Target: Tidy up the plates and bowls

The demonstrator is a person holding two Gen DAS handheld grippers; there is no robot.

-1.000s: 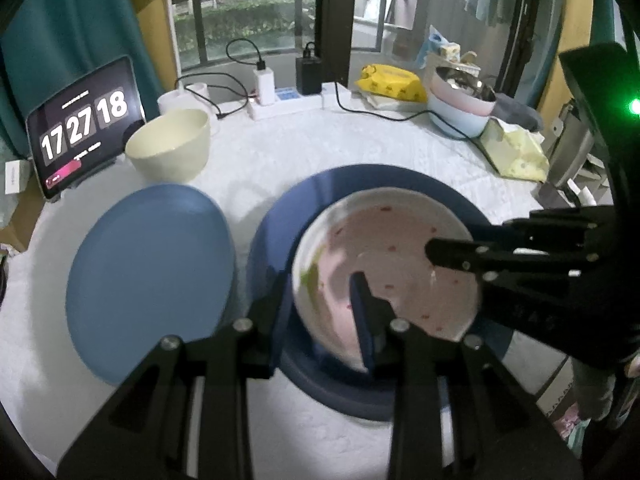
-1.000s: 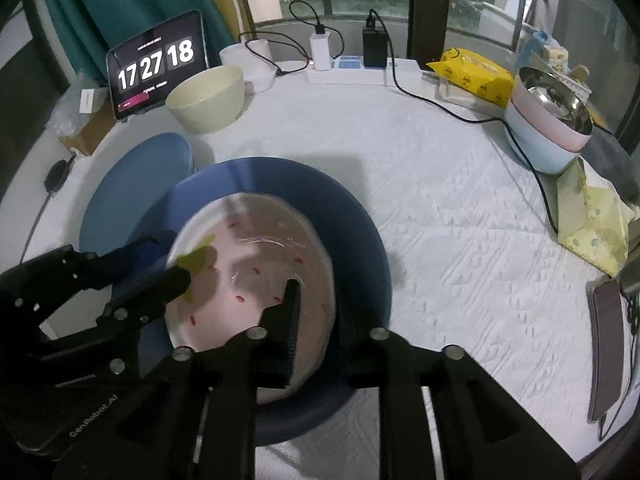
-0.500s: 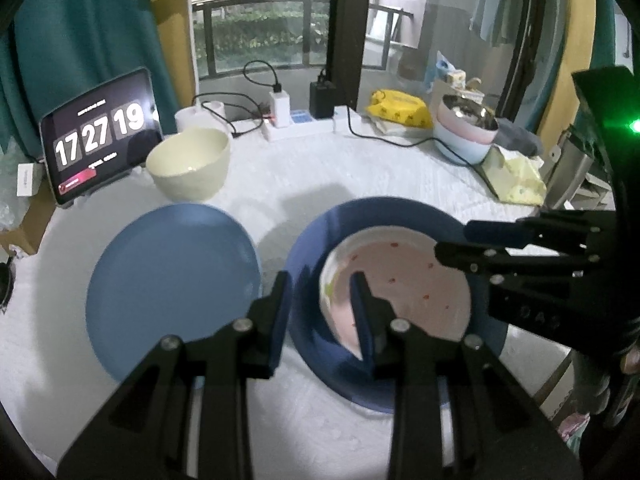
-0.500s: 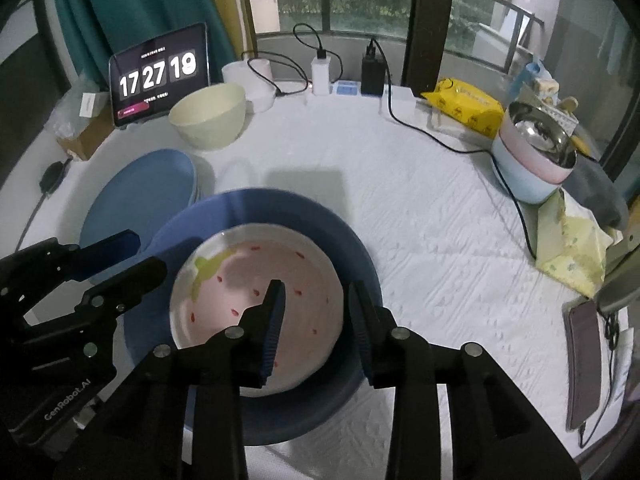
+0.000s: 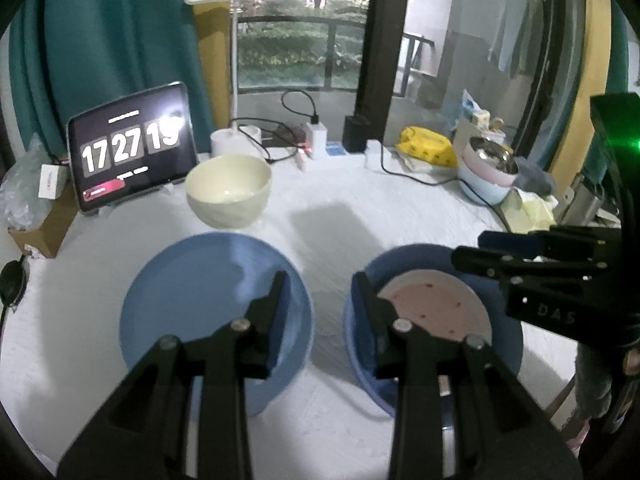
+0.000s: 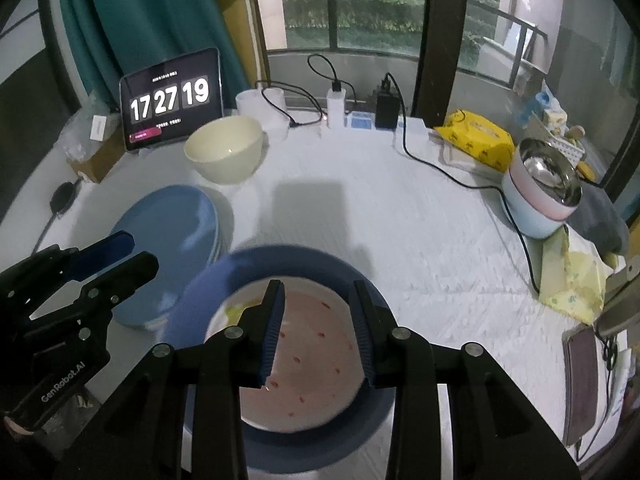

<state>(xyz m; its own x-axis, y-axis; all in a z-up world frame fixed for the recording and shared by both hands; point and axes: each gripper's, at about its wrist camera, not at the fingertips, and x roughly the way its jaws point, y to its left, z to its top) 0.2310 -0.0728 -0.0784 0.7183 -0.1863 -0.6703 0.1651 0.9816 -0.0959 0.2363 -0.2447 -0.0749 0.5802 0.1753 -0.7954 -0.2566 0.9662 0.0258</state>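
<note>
Left wrist view: we look down our left gripper (image 5: 320, 292), its jaws parted and empty, hanging above the white tablecloth (image 5: 332, 208) in the gap between two pieces of blue tableware. Left of that gap lies a flat blue plate (image 5: 200, 292); right of it sits a dark blue dish (image 5: 508, 352) with a pink spotted plate (image 5: 436, 308) resting inside. Our right gripper (image 5: 466, 250) reaches in from the right edge over the far rim of that dish.

From the right wrist view, our right gripper (image 6: 318, 320) hangs over the pink spotted plate (image 6: 316, 344), its jaws apart with nothing gripped between them and clear of the plate's surface. The plate lies centred in the dark blue dish (image 6: 288, 260). Our left gripper (image 6: 120, 252) shows at the left, over the near edge of the blue plate (image 6: 168, 232), which here seems to top a small stack.

Farther back, a cream bowl (image 6: 224, 154) stands upright beside a tablet clock (image 6: 172, 100). At the right rim of the table, a steel bowl nests in a pink and pale blue bowl stack (image 6: 540, 196), well apart from the plates. A yellow packet (image 6: 476, 142) and a power strip (image 6: 360, 122) with cables lie along the window side.
</note>
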